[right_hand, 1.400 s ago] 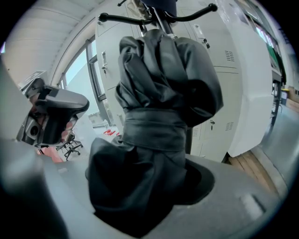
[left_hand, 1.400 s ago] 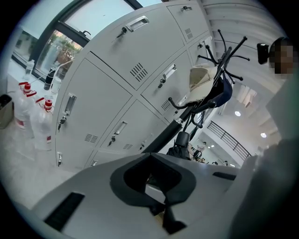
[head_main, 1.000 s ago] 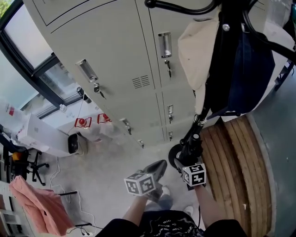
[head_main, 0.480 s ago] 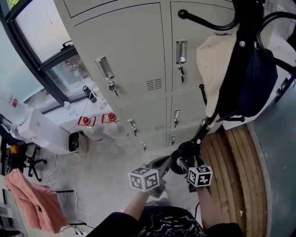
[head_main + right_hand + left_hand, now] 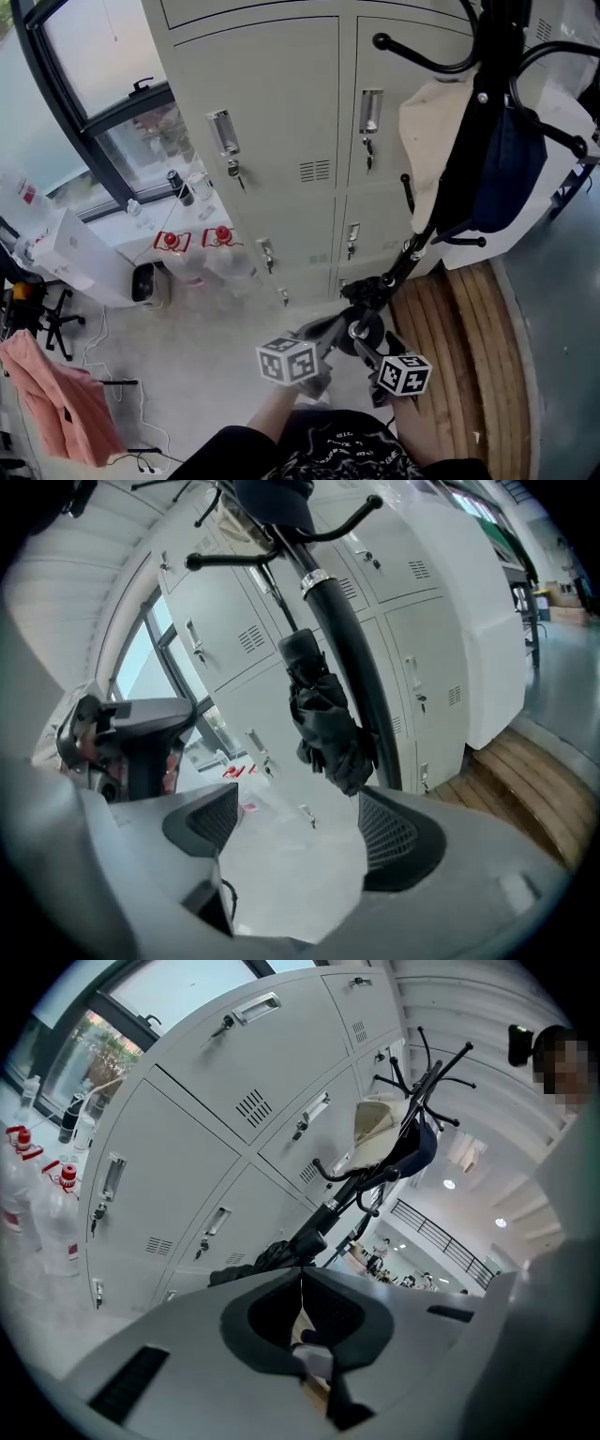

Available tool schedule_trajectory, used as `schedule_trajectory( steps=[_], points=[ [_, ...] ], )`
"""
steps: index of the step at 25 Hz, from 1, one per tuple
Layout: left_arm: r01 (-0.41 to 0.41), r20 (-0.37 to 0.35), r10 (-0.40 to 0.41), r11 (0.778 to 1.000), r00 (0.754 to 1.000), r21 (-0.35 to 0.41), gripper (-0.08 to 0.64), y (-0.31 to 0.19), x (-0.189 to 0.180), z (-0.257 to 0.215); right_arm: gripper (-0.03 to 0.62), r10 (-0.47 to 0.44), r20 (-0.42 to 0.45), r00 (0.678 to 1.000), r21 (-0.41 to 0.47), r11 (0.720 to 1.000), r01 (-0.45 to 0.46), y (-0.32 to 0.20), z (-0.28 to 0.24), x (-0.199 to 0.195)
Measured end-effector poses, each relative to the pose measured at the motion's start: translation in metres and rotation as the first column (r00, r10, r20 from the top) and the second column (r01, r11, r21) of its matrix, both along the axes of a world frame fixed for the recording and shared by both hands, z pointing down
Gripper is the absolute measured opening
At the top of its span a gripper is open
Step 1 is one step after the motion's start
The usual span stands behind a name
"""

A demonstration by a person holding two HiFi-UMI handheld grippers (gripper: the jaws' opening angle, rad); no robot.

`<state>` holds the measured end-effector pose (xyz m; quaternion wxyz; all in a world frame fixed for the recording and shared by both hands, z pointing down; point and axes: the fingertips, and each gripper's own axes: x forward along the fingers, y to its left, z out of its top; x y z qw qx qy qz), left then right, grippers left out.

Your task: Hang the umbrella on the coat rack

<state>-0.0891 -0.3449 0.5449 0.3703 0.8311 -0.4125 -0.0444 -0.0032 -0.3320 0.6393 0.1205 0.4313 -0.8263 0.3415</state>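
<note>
Nearest me, the left gripper (image 5: 300, 1277) has its jaws pressed together with nothing between them, pointing up at the rack. The right gripper (image 5: 298, 803) has its jaws spread wide and also empty. Its view shows only bare floor in the gap.

Just past the tips of the right jaws is the umbrella (image 5: 323, 719), black and folded. It lies close along the pole of the coat rack (image 5: 342, 653), below the silver collar, clear of both grippers and off the floor. I read that as hanging, likely by its strap from a low peg (the attachment itself is too small for me to make out).

Higher up the rack are a cream bag (image 5: 431, 131) and a dark blue bag (image 5: 506, 159), and the curved top hooks look free. The rack stands at the edge of a wooden platform (image 5: 469, 328). Behind it is a wall of grey lockers (image 5: 272, 112), with a window off to the left.

My judgement is that the task is nearly finished, since the umbrella seems to carry its own weight on the rack. What is left is to check that the loop is properly seated and then draw both grippers back without brushing it
</note>
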Motion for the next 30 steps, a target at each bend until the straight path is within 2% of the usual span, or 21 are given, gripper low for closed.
schedule_trajectory(
  steps=[7, 11, 19, 24, 28, 30],
  points=[
    [-0.023, 0.001, 0.023, 0.999, 1.000, 0.033, 0.011, 0.019, 0.024, -0.003, 0.391, 0.082, 0.076, 0.994, 0.135, 0.987, -0.092, 0.002, -0.060, 0.039],
    [-0.034, -0.007, 0.035, 0.998, 0.999, 0.060, 0.011, 0.033, 0.043, -0.007, 0.387, 0.088, 0.110, 0.990, 0.150, 0.983, -0.103, 0.017, -0.082, 0.053],
    [-0.057, 0.058, 0.051, 0.991, 0.997, 0.118, 0.011, 0.060, 0.084, -0.013, 0.289, 0.135, 0.074, 0.988, 0.211, 0.966, -0.148, 0.044, -0.103, 0.097],
    [-0.053, 0.115, 0.033, 0.984, 0.993, 0.170, 0.011, 0.083, 0.097, -0.020, 0.230, 0.124, 0.040, 0.992, 0.258, 0.957, -0.130, 0.062, -0.113, 0.103],
    [-0.078, 0.215, 0.029, 0.973, 0.976, 0.219, 0.011, 0.102, 0.114, -0.019, 0.179, 0.143, 0.029, 0.989, 0.291, 0.946, -0.145, 0.076, -0.120, 0.113],
    [-0.074, 0.218, 0.023, 0.971, 0.976, 0.225, 0.011, 0.112, 0.116, -0.021, 0.139, 0.141, 0.022, 0.990, 0.310, 0.940, -0.141, 0.084, -0.125, 0.111]
  ],
)
